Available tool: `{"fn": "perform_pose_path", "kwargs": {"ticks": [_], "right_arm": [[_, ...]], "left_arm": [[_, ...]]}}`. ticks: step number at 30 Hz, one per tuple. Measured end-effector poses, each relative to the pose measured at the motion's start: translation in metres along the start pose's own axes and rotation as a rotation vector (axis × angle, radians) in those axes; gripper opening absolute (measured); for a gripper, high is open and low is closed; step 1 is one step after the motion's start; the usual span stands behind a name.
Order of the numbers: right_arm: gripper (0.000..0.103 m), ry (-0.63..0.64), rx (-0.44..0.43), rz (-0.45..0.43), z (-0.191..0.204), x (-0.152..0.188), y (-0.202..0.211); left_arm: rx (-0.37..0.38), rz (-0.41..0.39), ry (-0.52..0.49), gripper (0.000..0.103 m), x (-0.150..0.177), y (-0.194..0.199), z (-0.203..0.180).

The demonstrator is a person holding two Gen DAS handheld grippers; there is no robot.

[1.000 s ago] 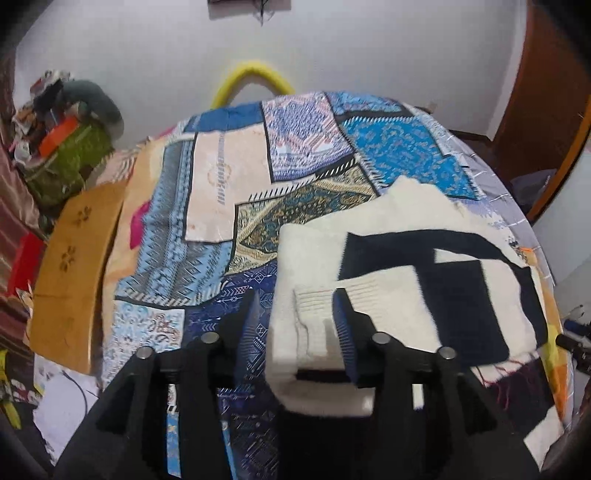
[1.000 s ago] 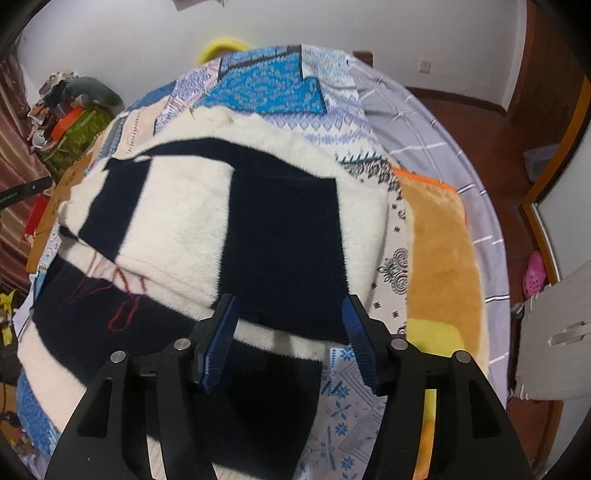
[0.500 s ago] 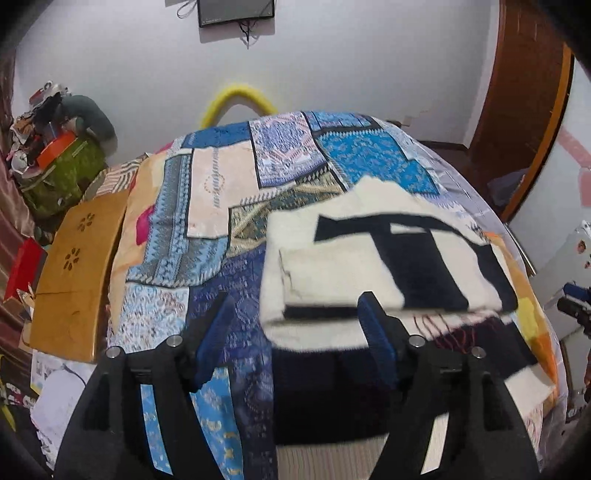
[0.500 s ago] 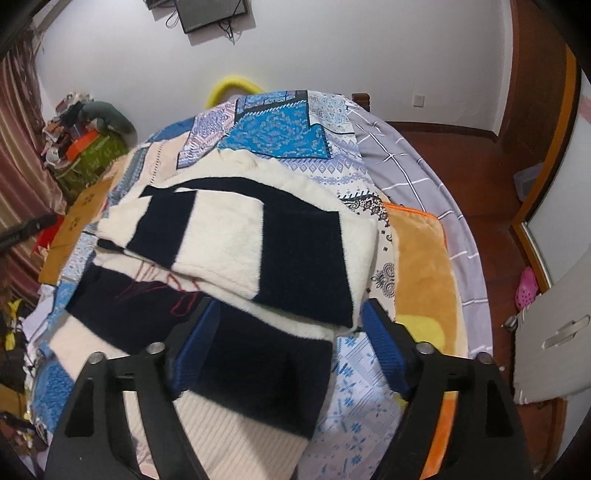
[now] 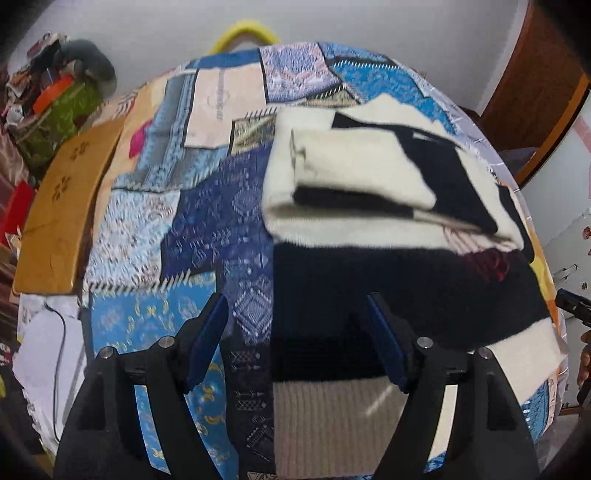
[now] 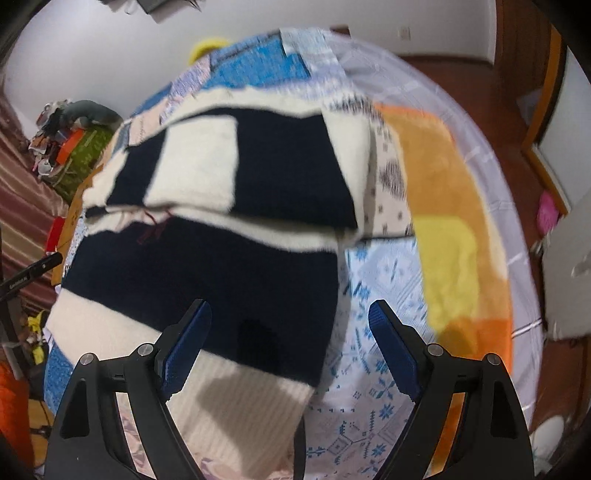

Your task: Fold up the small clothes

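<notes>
A cream and navy knitted sweater (image 5: 369, 229) lies on the patchwork bedspread (image 5: 207, 221), its far half folded back over the near half. It also shows in the right wrist view (image 6: 229, 206). My left gripper (image 5: 297, 336) is open and empty, above the sweater's near left edge at its ribbed hem (image 5: 332, 417). My right gripper (image 6: 290, 341) is open and empty, above the sweater's near right edge and the bedspread (image 6: 373, 350).
An orange and yellow blanket (image 6: 443, 221) lies right of the sweater. A wooden board (image 5: 62, 214) and a pile of clutter (image 5: 55, 96) sit left of the bed. A wooden door (image 5: 535, 85) stands at the right. A yellow hoop (image 5: 245, 33) is behind the bed.
Both grippers opened wide, letting go of the folded-over part of the sweater, and drew back toward the near hem. The fold stays in place.
</notes>
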State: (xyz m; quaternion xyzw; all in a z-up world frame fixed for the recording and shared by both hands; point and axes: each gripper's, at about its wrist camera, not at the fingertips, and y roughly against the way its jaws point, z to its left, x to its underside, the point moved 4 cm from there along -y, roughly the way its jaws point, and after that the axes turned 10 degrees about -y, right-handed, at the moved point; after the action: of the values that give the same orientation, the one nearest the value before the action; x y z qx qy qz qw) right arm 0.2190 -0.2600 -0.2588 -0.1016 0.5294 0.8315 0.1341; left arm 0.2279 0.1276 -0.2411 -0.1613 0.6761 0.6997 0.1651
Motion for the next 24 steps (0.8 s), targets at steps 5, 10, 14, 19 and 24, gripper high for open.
{"fn": "perform_pose_path", "kwargs": {"ticks": [5, 10, 14, 19, 24], "right_arm": [[0.085, -0.063, -0.051, 0.056, -0.008, 0.008, -0.02], [0.07, -0.074, -0.103, 0.088, -0.003, 0.011, -0.029], [0.052, -0.062, -0.134, 0.092, 0.002, 0.011, -0.027], [0.028, -0.016, -0.118, 0.074, 0.01, 0.013, -0.023], [0.01, 0.039, -0.066, 0.04, 0.018, 0.01, -0.022]], "left_arm": [[0.023, 0.05, 0.01, 0.075, 0.007, -0.018, -0.004], [0.056, 0.059, 0.048, 0.075, 0.007, -0.029, -0.003], [0.104, 0.064, 0.082, 0.064, 0.007, -0.033, -0.003], [0.12, 0.047, 0.048, 0.047, 0.006, -0.03, -0.012], [0.095, 0.025, -0.01, 0.022, 0.001, -0.022, -0.021]]}}
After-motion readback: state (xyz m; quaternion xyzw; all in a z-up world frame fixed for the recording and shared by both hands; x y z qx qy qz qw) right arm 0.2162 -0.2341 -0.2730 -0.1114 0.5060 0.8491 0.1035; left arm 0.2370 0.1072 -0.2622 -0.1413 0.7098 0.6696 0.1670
